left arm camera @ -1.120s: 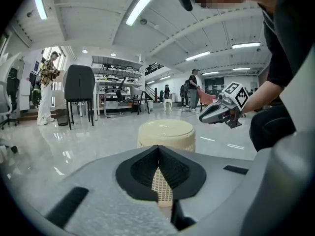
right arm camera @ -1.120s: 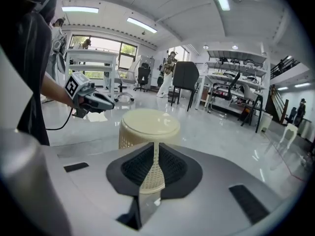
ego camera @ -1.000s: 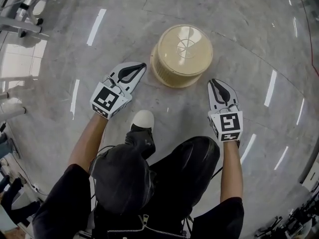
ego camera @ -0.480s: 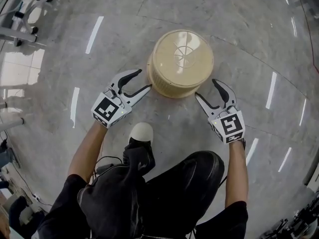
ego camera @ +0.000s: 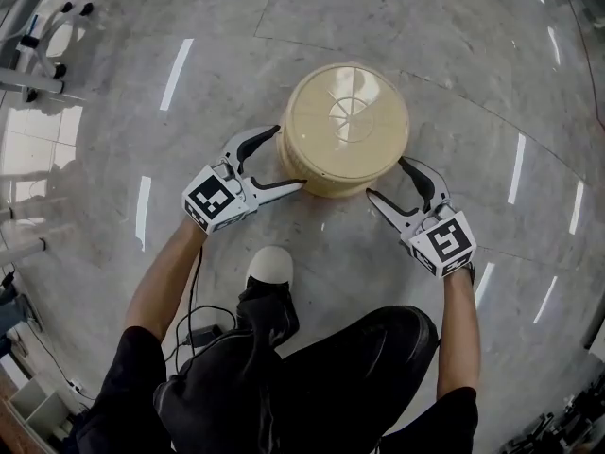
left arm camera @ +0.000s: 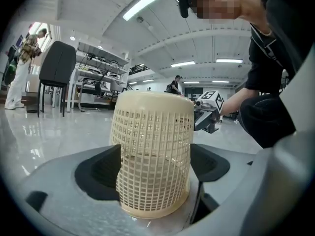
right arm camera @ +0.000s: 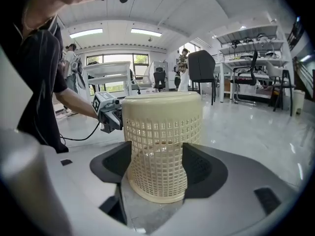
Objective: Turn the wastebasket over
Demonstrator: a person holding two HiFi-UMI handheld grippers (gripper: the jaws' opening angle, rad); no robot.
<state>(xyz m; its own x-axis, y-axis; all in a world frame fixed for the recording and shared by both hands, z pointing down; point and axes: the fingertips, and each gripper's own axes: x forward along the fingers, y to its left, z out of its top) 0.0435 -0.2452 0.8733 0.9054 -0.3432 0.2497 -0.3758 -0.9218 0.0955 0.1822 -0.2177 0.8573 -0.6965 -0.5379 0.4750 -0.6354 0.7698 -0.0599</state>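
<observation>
A cream lattice wastebasket (ego camera: 345, 126) stands upside down on the marble floor, its closed base facing up. My left gripper (ego camera: 289, 158) is at its left lower wall and my right gripper (ego camera: 386, 178) at its right lower wall. Both are open; their jaws have just been opening, and the basket's curved side sits in each gap. No pad visibly presses on it. In the left gripper view the wastebasket (left arm camera: 152, 156) rises between the dark pads (left arm camera: 98, 171). The right gripper view shows the wastebasket (right arm camera: 162, 151) the same way, with the left gripper (right arm camera: 109, 112) beyond it.
The person crouches behind the basket, a white shoe (ego camera: 269, 265) close to it and a black cable (ego camera: 194, 310) trailing by the left arm. A wheeled stand (ego camera: 47, 26) is far left. A dark chair (left arm camera: 56, 65), shelving and people stand in the background.
Both grippers have gone from shut to wide open and come forward and down to the basket's two sides.
</observation>
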